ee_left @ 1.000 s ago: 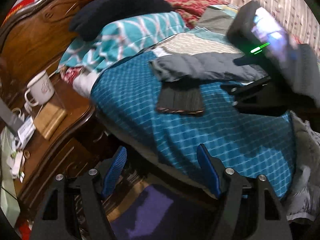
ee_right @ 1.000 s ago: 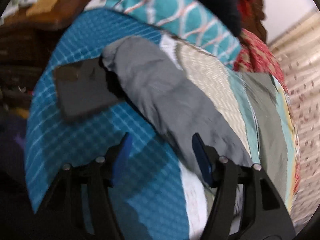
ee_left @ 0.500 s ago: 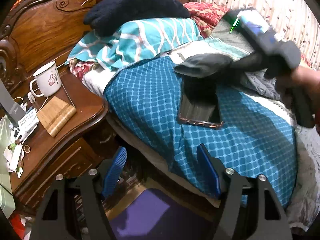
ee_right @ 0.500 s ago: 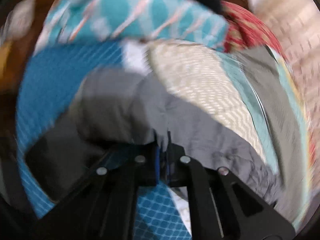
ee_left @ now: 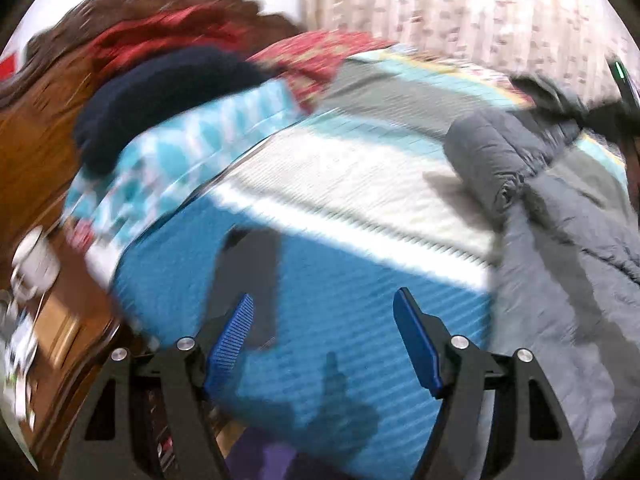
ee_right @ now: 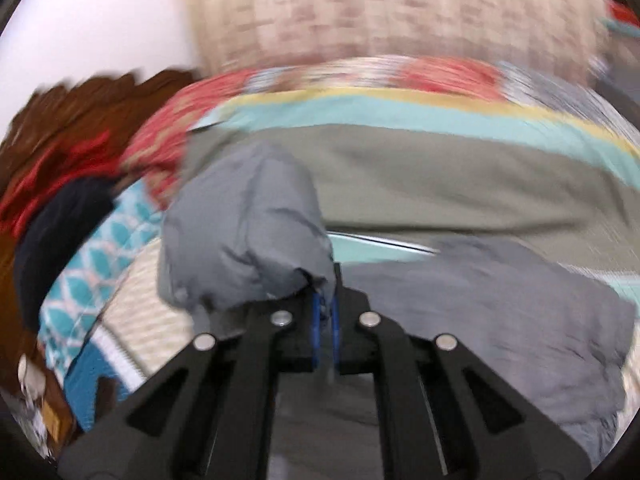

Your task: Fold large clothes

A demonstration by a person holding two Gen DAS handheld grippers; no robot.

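A grey padded jacket (ee_left: 560, 248) lies on the bed at the right of the left wrist view. My right gripper (ee_right: 325, 312) is shut on the jacket's sleeve (ee_right: 244, 232) and holds it lifted above the jacket's body (ee_right: 480, 304). My left gripper (ee_left: 324, 336) is open and empty above the blue checked bedspread (ee_left: 320, 280). The right gripper's body shows at the far right edge of the left wrist view (ee_left: 624, 92). Both views are blurred.
A dark flat object (ee_left: 248, 272) lies on the blue bedspread. Teal patterned pillow (ee_left: 172, 152), a dark blue garment (ee_left: 160, 96) and red fabric lie by the wooden headboard (ee_left: 36, 128). A nightstand with a white mug (ee_left: 34, 264) stands at left. Curtains hang behind the bed.
My right gripper has carried the grey sleeve up and to the right, off the dark flat object. My left gripper has moved forward over the bed, still open.
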